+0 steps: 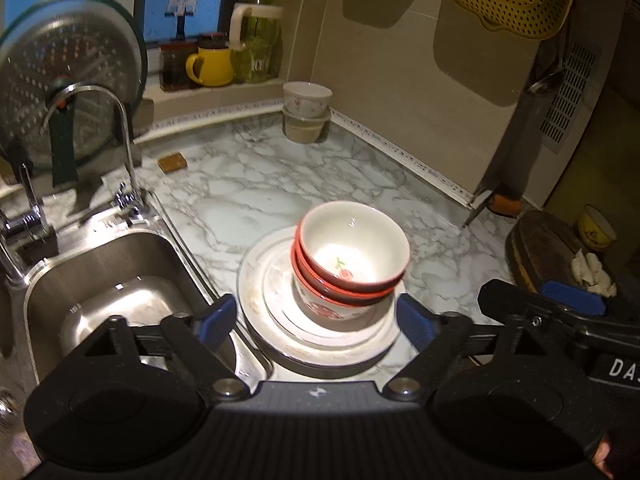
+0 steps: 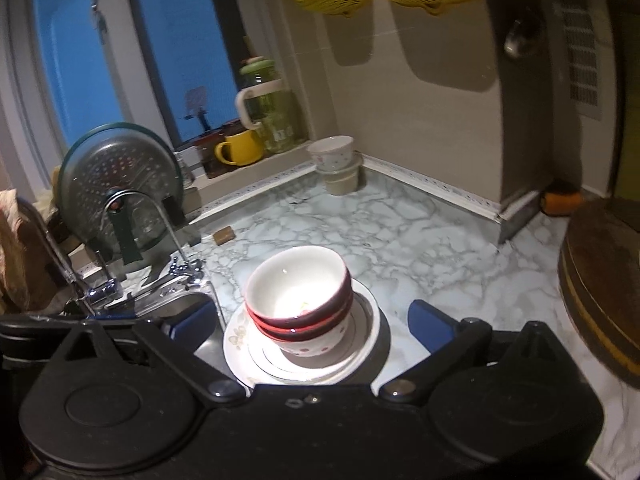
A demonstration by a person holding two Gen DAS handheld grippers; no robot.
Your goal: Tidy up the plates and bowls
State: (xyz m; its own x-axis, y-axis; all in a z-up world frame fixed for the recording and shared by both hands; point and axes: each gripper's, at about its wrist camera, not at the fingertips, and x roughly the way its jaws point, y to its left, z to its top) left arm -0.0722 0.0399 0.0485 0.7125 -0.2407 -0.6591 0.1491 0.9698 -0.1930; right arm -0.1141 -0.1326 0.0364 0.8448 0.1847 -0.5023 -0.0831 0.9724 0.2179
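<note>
A stack of three bowls (image 1: 354,252), white inside and red or flowered outside, stands on stacked white plates (image 1: 256,280) on the marble counter, right beside the sink. My left gripper (image 1: 316,322) is open, its blue pads on either side of the plate stack and apart from it. In the right wrist view the same bowls (image 2: 296,284) and plates (image 2: 236,340) sit between the wide-open fingers of my right gripper (image 2: 312,322), which touch nothing. One right-gripper pad (image 1: 572,298) shows at the right of the left wrist view.
The steel sink (image 1: 120,280) and faucet (image 1: 120,120) lie to the left. Two more stacked bowls (image 1: 307,98) stand in the back corner. A round wooden board (image 1: 536,248) and a small yellow bowl (image 1: 596,232) are at the right. A sponge (image 1: 173,162) lies near the faucet.
</note>
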